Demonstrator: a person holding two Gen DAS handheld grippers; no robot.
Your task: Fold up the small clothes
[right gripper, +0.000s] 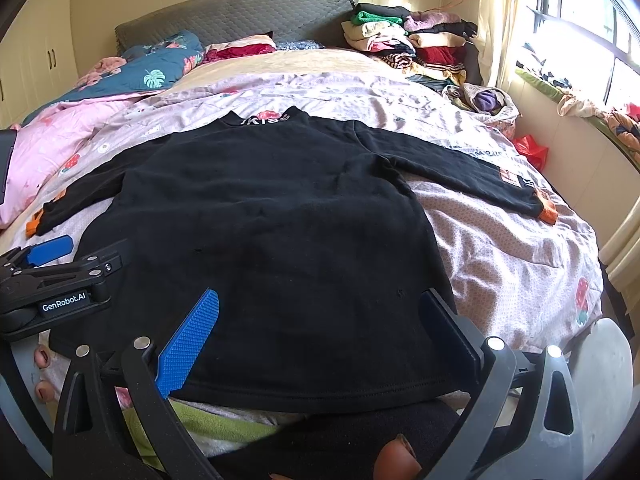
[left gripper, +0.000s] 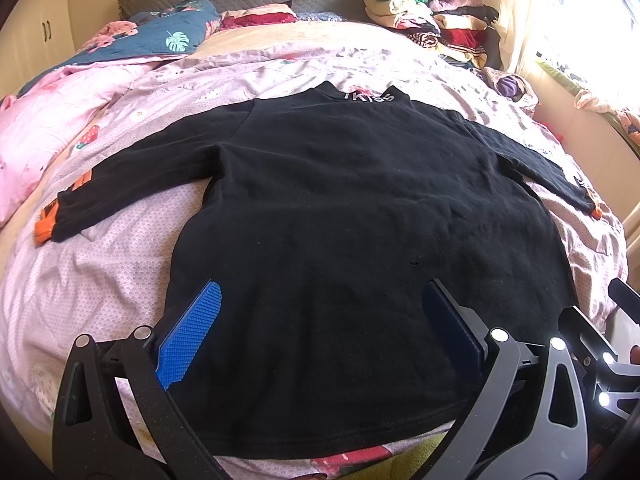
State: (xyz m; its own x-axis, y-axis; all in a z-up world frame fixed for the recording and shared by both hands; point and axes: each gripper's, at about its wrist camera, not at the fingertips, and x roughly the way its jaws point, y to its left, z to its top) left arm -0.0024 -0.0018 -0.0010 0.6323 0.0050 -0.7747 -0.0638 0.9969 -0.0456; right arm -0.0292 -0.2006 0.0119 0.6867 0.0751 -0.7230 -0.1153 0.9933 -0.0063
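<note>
Both claws are spread wide over the hem of a black long-sleeved top (left gripper: 340, 216) lying flat on the bed (left gripper: 120, 280). Only the right view shows the left claw (right gripper: 52, 256), left of the right claw (right gripper: 320, 320). Far beyond, a pile of folded clothes (left gripper: 432, 20).

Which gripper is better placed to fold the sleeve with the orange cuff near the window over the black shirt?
Probably the right gripper. It hovers open over the hem of the black shirt on the window side, nearer that sleeve. The left gripper sits by the opposite sleeve.
</note>
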